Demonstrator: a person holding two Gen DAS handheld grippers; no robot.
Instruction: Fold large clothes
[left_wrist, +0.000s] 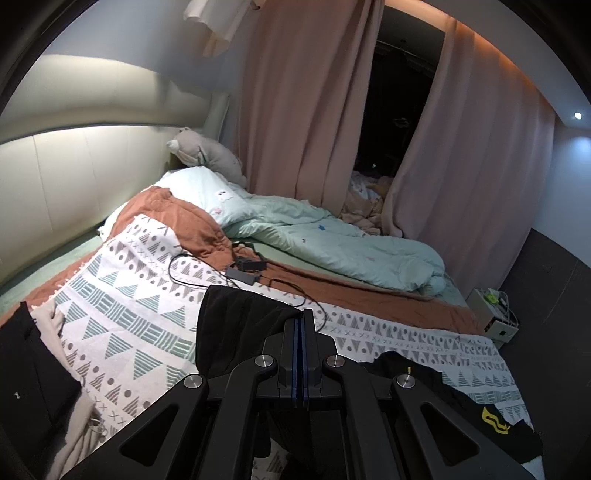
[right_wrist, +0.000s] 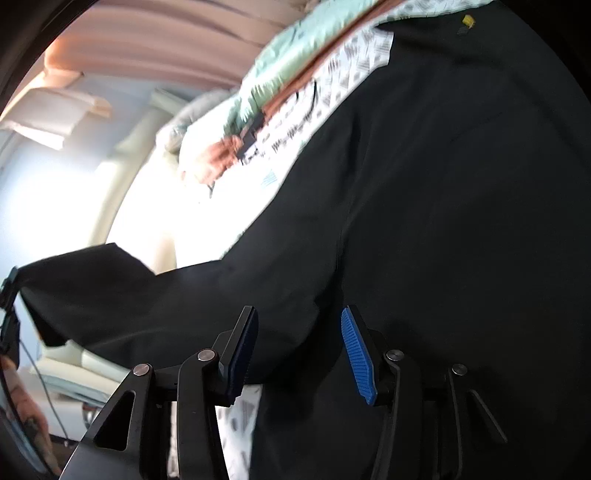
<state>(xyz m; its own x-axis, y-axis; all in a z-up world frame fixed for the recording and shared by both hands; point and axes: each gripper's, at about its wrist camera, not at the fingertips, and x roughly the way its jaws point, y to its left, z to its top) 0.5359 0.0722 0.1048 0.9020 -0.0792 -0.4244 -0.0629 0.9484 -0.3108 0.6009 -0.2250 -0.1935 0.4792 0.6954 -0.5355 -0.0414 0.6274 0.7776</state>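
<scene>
A large black garment (right_wrist: 443, 206) lies on the patterned blanket (left_wrist: 147, 317) on the bed. My left gripper (left_wrist: 303, 317) is shut on the garment's sleeve end (left_wrist: 240, 325) and holds it lifted above the blanket. The same garment's body with a yellow logo (left_wrist: 495, 421) lies at the lower right in the left wrist view. My right gripper (right_wrist: 299, 317) is open, its blue-padded fingers (right_wrist: 356, 354) close over the garment near the sleeve seam, holding nothing. The lifted sleeve (right_wrist: 92, 288) stretches to the left in the right wrist view.
A black charger with cable (left_wrist: 243, 273) lies on the blanket beyond the garment. A mint duvet (left_wrist: 332, 236), a pillow and a plush toy (left_wrist: 207, 155) sit at the bed's far side. Other clothes (left_wrist: 33, 369) lie at the left. Pink curtains (left_wrist: 306, 110) hang behind. A white box (left_wrist: 495, 314) stands on the floor.
</scene>
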